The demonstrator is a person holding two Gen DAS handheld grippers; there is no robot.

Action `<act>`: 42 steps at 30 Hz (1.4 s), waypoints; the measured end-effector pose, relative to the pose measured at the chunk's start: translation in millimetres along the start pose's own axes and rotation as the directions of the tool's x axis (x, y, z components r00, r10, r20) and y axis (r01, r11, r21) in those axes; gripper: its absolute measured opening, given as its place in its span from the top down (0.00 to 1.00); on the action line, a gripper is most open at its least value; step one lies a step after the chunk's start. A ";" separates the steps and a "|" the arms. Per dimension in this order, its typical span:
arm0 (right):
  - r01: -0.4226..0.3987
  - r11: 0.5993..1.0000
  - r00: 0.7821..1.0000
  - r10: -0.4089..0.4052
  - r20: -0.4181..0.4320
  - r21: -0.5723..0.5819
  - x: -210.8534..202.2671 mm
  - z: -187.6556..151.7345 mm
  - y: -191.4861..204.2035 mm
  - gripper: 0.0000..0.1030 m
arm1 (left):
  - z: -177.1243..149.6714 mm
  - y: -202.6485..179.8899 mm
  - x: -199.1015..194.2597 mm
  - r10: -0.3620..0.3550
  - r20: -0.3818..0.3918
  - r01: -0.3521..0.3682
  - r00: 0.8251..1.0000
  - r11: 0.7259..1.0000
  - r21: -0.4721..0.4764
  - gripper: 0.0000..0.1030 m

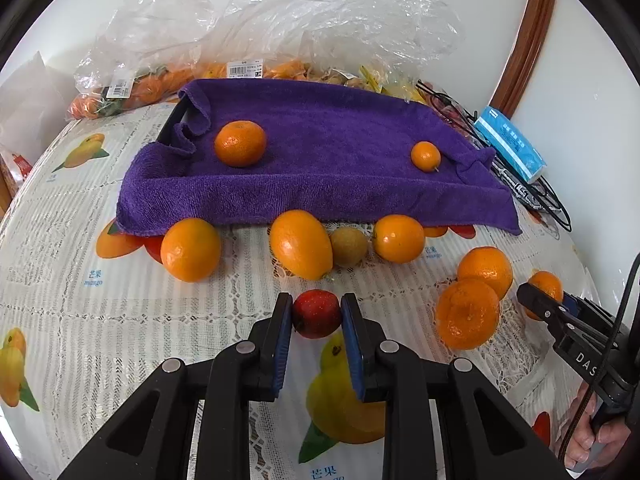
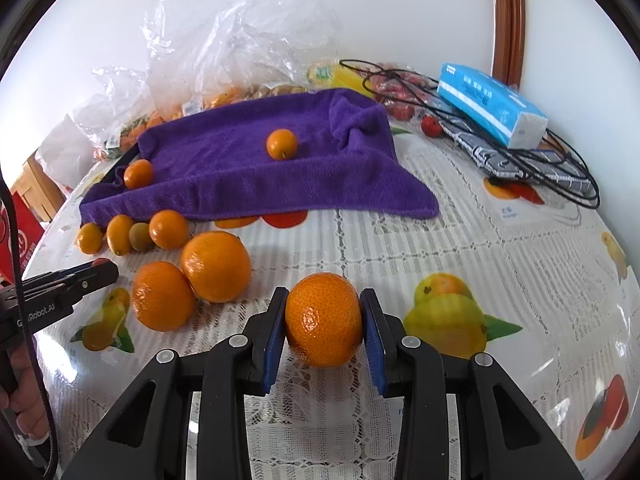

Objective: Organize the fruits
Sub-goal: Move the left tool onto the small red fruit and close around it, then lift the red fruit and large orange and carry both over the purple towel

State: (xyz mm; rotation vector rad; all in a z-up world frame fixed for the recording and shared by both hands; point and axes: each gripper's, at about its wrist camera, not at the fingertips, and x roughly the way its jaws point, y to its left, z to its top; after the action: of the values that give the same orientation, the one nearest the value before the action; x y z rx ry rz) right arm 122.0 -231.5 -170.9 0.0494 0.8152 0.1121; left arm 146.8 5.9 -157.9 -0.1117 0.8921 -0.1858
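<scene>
The left gripper (image 1: 317, 314) is clenched on a small red fruit (image 1: 316, 312), both blue pads pressed to its sides, low over the tablecloth (image 1: 120, 320). The right gripper (image 2: 323, 320) is clamped on a mandarin (image 2: 323, 319), which appears to sit on or just above the cloth.

From the left jaws, the purple towel (image 1: 320, 152) lies at 12 o'clock, spread over what seems a dark tray (image 1: 172, 124). This is judged the relation the coming move turns on: a row of 4 loose fruits, among them a long orange (image 1: 301, 243) and a greenish one (image 1: 349, 246), lines the towel's near edge between the red fruit and the towel, so the carry must probably pass over them. The long orange's axis tilts toward 11 o'clock. The left hand is judged the nearer to the towel. 2 fruits already rest on the towel, a mandarin at 11 o'clock and a kumquat (image 1: 425, 156) at 1 o'clock.

At 3 o'clock, 2 more mandarins (image 1: 468, 314) touch each other.

The right view alone shows the right grip fully and a stray red fruit (image 2: 431, 125) beside the tissue pack (image 2: 492, 106) at 1 o'clock. Only the left view shows the red fruit's grip; in the right view it is nearly hidden. Bagged fruit under clear plastic (image 1: 280, 20) lies farthest back.
</scene>
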 end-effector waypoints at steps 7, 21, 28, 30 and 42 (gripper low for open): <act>-0.007 1.000 0.999 0.008 0.037 -0.015 -9.5 9.9 6.3 0.65 | 5.7 6.1 -11.2 -0.003 0.026 0.004 1.000 1.000 -0.029 0.77; -0.035 0.997 0.994 0.042 0.097 -0.068 -16.4 47.7 26.5 0.65 | 35.2 15.5 -32.4 -0.015 0.114 0.020 0.993 0.999 -0.040 0.77; -0.050 0.996 0.990 0.059 0.127 -0.072 -13.7 71.0 36.9 0.65 | 59.7 19.0 -33.4 -0.007 0.143 0.013 0.990 0.999 -0.040 0.77; -0.050 0.996 0.989 0.060 0.136 -0.075 -11.4 78.4 39.9 0.65 | 67.6 20.8 -32.3 0.000 0.150 0.006 0.989 0.999 -0.041 0.77; -0.056 0.996 0.976 0.070 0.208 -0.075 7.3 132.3 59.4 0.65 | 114.2 34.0 -25.1 0.022 0.196 -0.015 0.980 0.999 -0.040 0.77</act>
State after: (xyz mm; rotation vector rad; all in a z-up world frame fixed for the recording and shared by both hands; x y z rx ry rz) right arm 218.5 -171.8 -80.3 0.0216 0.5972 0.1916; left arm 224.6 46.7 -73.4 -0.1548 0.6995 -0.1376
